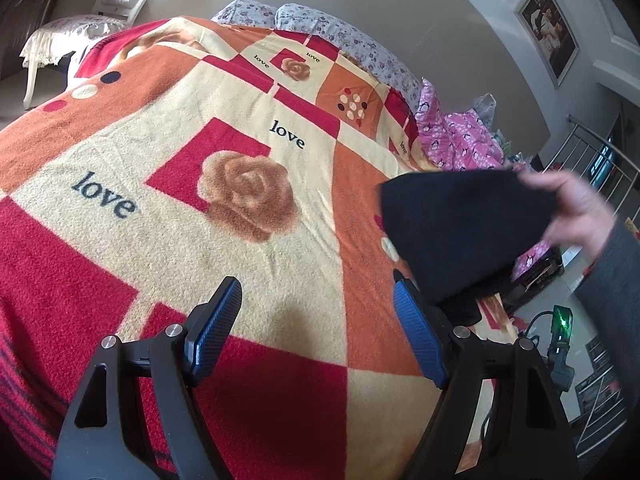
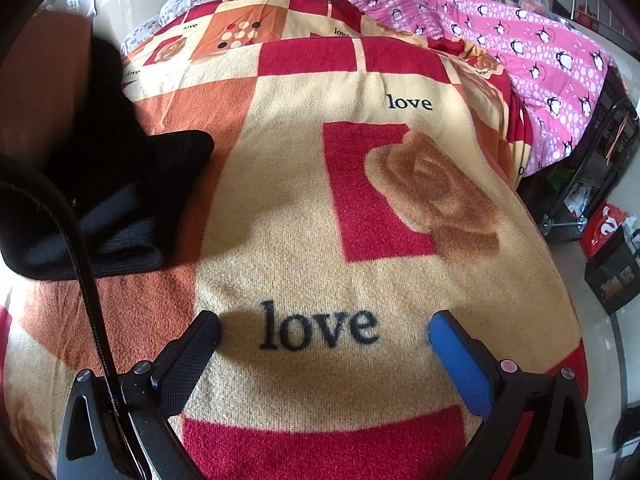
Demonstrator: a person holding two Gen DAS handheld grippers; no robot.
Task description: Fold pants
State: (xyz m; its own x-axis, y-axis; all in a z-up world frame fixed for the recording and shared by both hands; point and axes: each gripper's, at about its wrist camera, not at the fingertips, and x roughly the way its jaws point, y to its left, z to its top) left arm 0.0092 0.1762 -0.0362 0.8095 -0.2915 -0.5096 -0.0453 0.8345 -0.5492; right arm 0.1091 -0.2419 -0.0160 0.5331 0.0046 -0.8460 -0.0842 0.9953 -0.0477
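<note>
Black pants point(image 1: 460, 232) are held up by a bare hand point(image 1: 580, 204) at the right of the left wrist view, above the bed's edge. In the right wrist view the black pants point(image 2: 120, 184) lie bunched at the left on the blanket point(image 2: 304, 208). My left gripper point(image 1: 316, 316) is open and empty over the blanket point(image 1: 160, 208), its right finger just beside the pants. My right gripper point(image 2: 324, 332) is open and empty, low over a "love" print on the blanket, to the right of the pants.
A pink penguin quilt point(image 2: 520, 48) is heaped at the bed's far right. Floral pillows point(image 1: 320, 28) lie at the head. A white chair point(image 1: 100, 12) stands beyond the bed. A black cable point(image 2: 88, 288) crosses the right wrist view. Boxes point(image 2: 612, 276) sit on the floor.
</note>
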